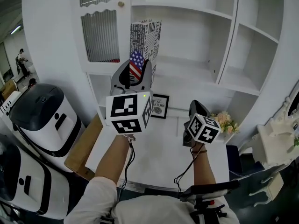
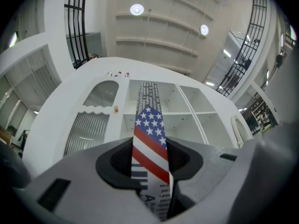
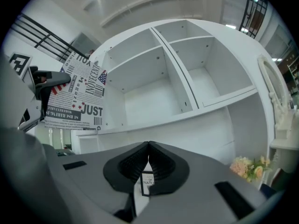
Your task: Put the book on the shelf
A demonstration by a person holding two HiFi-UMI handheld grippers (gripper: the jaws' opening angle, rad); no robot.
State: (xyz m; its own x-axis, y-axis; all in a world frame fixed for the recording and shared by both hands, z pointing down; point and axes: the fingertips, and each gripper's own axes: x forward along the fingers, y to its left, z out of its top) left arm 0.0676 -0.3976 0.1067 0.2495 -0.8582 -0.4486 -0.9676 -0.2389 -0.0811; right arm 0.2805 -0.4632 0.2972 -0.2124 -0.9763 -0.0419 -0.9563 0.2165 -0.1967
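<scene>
Transport is the step I judge to be in hand: my left claw [image 1: 136, 74] is clamped on the thin book [image 1: 145, 35] with black-and-white lettered covers and a stars-and-stripes spine. Both pads press its lower part and the spine faces back toward me. The book stands roughly upright in the air in front of the tall white wooden shelf unit [image 1: 189, 68], near the edge of the ribbed-glass cabinet door [image 1: 98, 31]. From the right gripper view it hangs to the left of the open compartments, apart from every board, so nothing has been placed yet. My right claw [image 1: 196, 105] is pinched fully together with nothing between its pads. It hovers over the white bench [image 1: 159, 157], and through the slit of its jaws I can just see the small black-framed print [image 1: 160, 105] leaning at the back of the bench. A bunch of pale pink flowers [image 1: 225, 121] sits further right, well clear of my path. Next, as I read it, the left claw has to carry the book forward into one of the empty compartments and lower it until its bottom edge rests on the board. The nearest compartment's side wall looks like the sensible thing to lean it against. Only then should the grip come off, because so thin a book may topple if it is released while standing free.
</scene>
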